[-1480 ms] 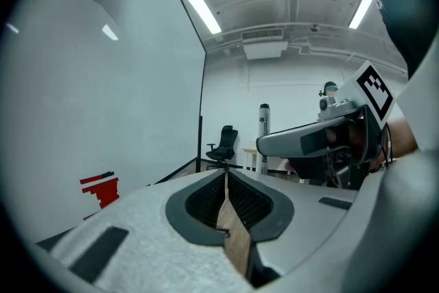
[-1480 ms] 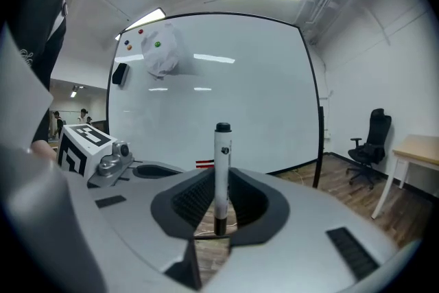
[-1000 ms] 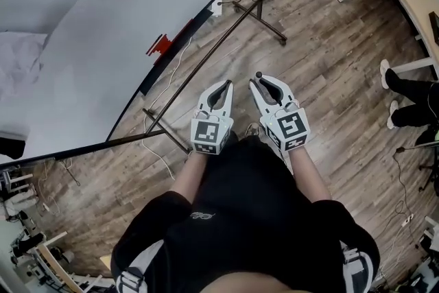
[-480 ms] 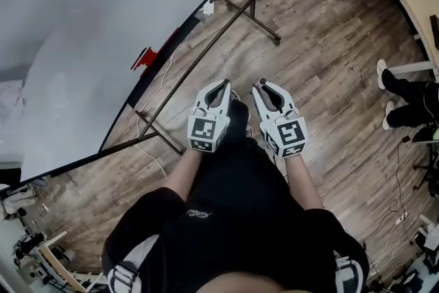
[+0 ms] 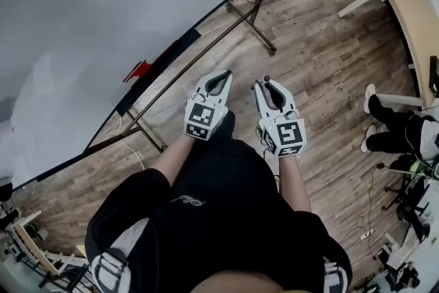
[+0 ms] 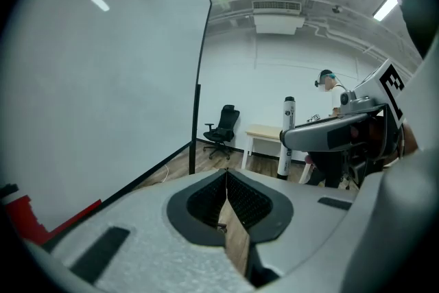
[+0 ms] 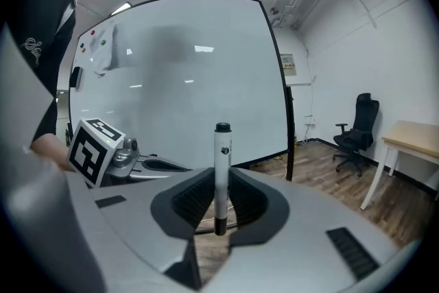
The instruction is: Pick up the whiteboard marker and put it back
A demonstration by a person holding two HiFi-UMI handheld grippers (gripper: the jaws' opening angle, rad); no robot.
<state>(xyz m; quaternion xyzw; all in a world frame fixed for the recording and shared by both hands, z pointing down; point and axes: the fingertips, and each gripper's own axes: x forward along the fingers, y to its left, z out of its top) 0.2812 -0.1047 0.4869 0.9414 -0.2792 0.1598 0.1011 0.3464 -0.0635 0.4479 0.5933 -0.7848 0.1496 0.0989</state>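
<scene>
whiteboard marker (image 7: 221, 168) stands upright, clamped between the right gripper (image 5: 269, 86) fingers. left gripper (image 6: 226, 178) fingers closed, tips apparently touching, empty. whiteboard (image 5: 82, 31) stands to the left.

The scene was looked down on steeply from above the person's head, with the left gripper (image 5: 225, 73) and the right gripper (image 5: 267, 81) seen near, over the floor (image 5: 322, 58) beside the whiteboard's (image 5: 103, 24) lower edge. Each gripper view was taken from just behind its own jaws, nearly level. The left was faced towards the office chair (image 6: 221, 132) and desk (image 6: 264, 134), the right towards the whiteboard, with the whiteboard marker (image 7: 221, 175) close before the lens. Whiteboard and floor were shared by all three views, chair and desk by both gripper views.
</scene>
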